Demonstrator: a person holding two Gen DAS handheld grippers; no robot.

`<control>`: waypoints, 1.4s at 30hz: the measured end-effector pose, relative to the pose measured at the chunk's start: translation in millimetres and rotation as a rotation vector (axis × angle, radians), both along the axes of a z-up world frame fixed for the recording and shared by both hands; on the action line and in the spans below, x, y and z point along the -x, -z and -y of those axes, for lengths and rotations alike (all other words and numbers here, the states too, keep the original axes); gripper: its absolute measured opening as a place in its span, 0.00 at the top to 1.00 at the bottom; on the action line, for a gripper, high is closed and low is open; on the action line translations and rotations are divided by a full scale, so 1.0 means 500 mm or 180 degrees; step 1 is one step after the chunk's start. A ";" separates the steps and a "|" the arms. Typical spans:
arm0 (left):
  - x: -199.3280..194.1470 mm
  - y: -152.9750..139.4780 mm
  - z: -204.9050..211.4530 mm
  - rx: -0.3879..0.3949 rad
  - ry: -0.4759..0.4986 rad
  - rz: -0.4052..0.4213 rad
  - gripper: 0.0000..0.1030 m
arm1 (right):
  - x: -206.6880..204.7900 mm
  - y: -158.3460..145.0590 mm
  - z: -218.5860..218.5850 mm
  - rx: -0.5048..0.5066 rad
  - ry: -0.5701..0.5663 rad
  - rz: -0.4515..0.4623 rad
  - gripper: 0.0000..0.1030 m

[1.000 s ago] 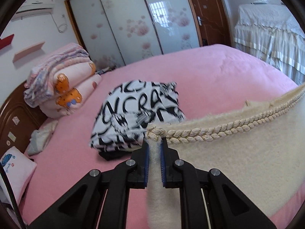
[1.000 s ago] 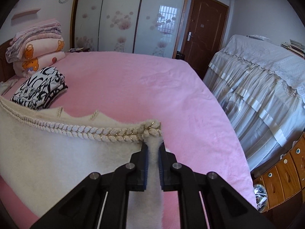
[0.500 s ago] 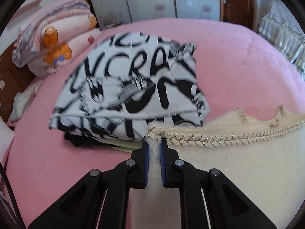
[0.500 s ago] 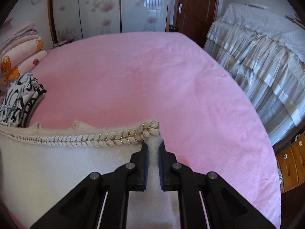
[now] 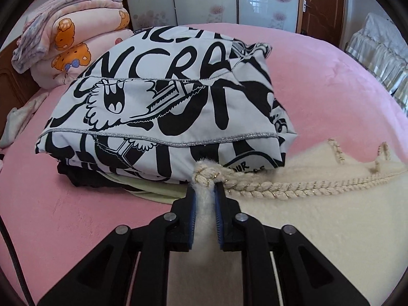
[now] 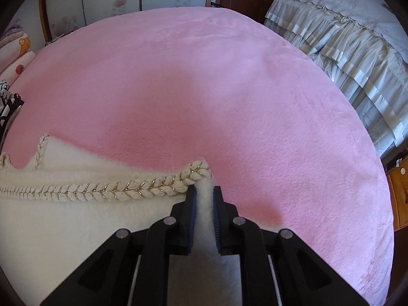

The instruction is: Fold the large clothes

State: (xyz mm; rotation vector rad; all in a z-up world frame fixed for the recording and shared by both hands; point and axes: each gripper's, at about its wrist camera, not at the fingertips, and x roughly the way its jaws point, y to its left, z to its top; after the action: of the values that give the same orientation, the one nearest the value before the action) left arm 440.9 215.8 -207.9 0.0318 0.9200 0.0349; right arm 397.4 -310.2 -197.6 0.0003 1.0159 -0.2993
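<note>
A cream fluffy garment (image 5: 318, 224) with a braided rope trim (image 5: 280, 186) is stretched between my two grippers low over the pink bed. My left gripper (image 5: 205, 191) is shut on its left corner, right against a folded black-and-white printed garment (image 5: 165, 107). My right gripper (image 6: 205, 191) is shut on the garment's right corner (image 6: 76, 229), where the braided trim (image 6: 114, 191) ends. Most of the cream garment lies below both cameras and is hidden.
The pink bedspread (image 6: 229, 89) stretches ahead of the right gripper. The printed garment tops a small stack with dark and pale green pieces (image 5: 153, 188) under it. Folded quilts (image 5: 71, 38) lie at the headboard. A covered bed (image 6: 344, 38) stands at right.
Both grippers have moved forward and down toward the bed with the cream garment. The left one has closed in on the printed stack; the wardrobe has slid out of view.
</note>
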 end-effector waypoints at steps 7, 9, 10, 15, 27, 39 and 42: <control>0.089 -0.085 0.036 0.0153 0.0101 0.0281 0.65 | 0.087 -0.118 -0.059 0.0013 -0.0245 0.0452 0.61; 0.111 -0.095 0.076 0.0345 0.0206 0.0286 0.60 | 0.097 -0.135 -0.107 -0.0191 -0.0477 0.0503 0.61; 0.121 -0.094 0.103 0.0454 0.0269 0.0250 0.59 | 0.099 -0.138 -0.135 -0.0298 -0.0584 0.0502 0.61; 0.148 -0.045 0.222 0.0901 0.0469 -0.0015 0.59 | 0.089 -0.099 -0.283 -0.0765 -0.0999 0.0345 0.61; 0.160 0.018 0.200 0.0457 0.0802 0.0149 0.45 | 0.060 -0.006 -0.158 -0.0257 -0.0470 0.0186 1.00; 0.140 -0.019 0.015 0.0500 0.0266 0.0164 0.45 | 0.090 -0.037 0.067 -0.0897 -0.0163 0.0209 0.98; 0.140 -0.031 -0.032 0.0545 0.0106 0.0215 0.40 | 0.098 -0.052 0.072 -0.0661 -0.0139 0.0269 0.80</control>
State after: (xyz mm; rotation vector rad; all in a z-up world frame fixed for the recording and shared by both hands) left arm 371.0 231.8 -192.1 -0.1124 0.8520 -0.0733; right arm 348.5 -346.3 -171.6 0.1771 0.9578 -0.1516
